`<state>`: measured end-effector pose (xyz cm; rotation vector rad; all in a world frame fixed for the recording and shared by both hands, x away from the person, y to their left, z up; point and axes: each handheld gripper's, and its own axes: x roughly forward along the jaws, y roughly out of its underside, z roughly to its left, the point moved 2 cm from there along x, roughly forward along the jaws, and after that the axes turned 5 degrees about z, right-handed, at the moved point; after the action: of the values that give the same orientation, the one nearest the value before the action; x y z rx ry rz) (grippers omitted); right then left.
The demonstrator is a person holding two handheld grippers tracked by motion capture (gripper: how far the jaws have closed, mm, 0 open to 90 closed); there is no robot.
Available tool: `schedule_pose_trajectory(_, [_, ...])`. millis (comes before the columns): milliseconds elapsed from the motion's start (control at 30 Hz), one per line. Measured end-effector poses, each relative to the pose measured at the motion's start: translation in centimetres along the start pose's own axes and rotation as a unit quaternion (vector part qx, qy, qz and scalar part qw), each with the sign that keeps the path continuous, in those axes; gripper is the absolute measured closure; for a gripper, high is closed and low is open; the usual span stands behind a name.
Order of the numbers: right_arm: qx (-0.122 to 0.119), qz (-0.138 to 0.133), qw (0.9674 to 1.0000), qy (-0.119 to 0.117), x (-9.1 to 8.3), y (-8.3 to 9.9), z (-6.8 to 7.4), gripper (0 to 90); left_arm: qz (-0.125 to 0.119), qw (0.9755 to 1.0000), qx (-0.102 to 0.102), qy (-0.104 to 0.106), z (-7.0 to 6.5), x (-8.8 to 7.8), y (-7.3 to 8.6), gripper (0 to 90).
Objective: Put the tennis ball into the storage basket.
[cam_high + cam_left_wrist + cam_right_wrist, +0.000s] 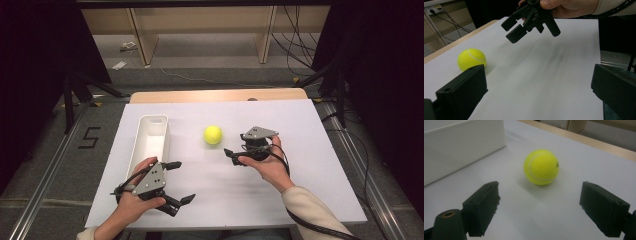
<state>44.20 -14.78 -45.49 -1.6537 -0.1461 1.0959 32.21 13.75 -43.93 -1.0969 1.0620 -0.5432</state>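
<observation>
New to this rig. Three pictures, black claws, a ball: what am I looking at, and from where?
No robot here: a person holds a hand-operated two-jaw gripper in each hand, working at a table covered by a white board.

The high view comes from a fixed camera above, looking down. The left gripper is at the lower left, the right gripper at the centre right.

The other two pictures come from cameras riding on the grippers, looking along their own black jaws. The left gripper view looks across the board and also catches the right gripper in the air. The right gripper view faces the tennis ball head-on, framed between its open jaws.

On the board lie the yellow tennis ball and a long white bin, which looks empty. Both grippers are open and hold nothing.
</observation>
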Motion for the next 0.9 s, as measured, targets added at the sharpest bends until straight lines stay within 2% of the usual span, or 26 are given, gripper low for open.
schedule_pose_trajectory(567, [0.003, -0.001, 1.0, -0.006, 1.7, -0.8, 0.4, 16.6, -0.001, 1.0, 0.001, 0.0, 0.0, 0.0, 0.0, 0.0])
schedule_pose_trajectory(900, [0.005, 0.014, 0.9999, -0.007, 3.5, -1.4, 0.6, 16.3, -0.002, 1.0, 0.001, 0.001, -0.1, 0.0, -0.1, 0.0])
